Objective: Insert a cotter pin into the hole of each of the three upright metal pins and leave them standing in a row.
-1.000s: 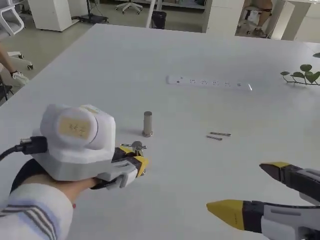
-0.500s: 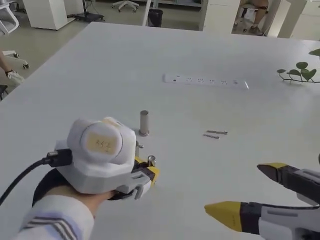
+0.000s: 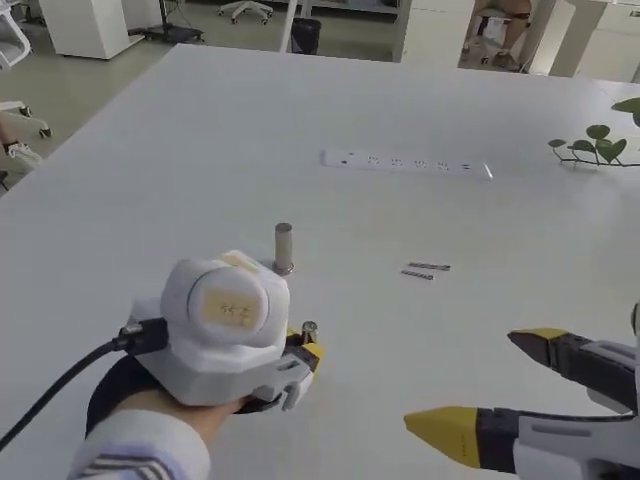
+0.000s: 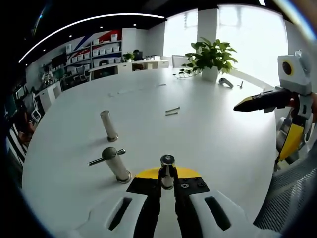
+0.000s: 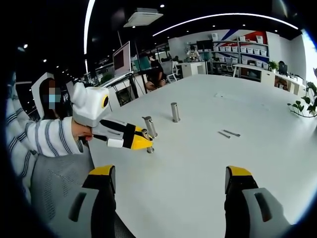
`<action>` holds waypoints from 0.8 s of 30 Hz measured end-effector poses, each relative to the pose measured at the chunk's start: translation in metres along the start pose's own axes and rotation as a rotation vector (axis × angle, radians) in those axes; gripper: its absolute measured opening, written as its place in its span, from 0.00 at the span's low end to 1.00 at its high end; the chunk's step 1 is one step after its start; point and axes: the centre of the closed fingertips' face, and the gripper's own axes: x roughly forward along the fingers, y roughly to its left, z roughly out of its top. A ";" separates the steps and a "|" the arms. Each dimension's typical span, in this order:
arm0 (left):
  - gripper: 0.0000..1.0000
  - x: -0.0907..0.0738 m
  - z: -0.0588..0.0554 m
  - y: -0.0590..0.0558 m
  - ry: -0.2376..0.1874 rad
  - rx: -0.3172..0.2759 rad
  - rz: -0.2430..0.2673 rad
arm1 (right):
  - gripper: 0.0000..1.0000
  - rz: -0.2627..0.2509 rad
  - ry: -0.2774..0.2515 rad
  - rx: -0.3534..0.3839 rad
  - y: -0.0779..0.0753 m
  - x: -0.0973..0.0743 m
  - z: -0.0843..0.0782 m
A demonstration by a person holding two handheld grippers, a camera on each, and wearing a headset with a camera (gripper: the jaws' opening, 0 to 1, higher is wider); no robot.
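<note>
One smooth cylindrical metal pin (image 4: 167,160) stands clamped between left gripper (image 4: 167,179) fingers (image 4: 148,194).

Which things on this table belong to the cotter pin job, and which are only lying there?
Belong to the job:
held metal pin in the left gripper
metal pin with a cotter pin through it
bare metal pin
two loose cotter pins
open right gripper

Only lying there:
power strip
potted plant

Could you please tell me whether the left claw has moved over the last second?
Yes. The left claw, shut on a pin, has shifted right and toward the person, judged against the far upright pin.
</note>
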 end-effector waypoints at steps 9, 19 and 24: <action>0.05 0.004 -0.005 -0.004 0.005 0.009 -0.004 | 0.90 0.002 -0.002 0.002 0.001 0.000 -0.001; 0.05 0.006 -0.005 -0.007 -0.001 0.017 -0.009 | 0.89 0.001 -0.010 0.013 0.001 -0.002 -0.002; 0.05 0.007 -0.006 -0.006 0.006 0.018 0.000 | 0.89 0.003 -0.017 0.023 0.001 -0.002 -0.001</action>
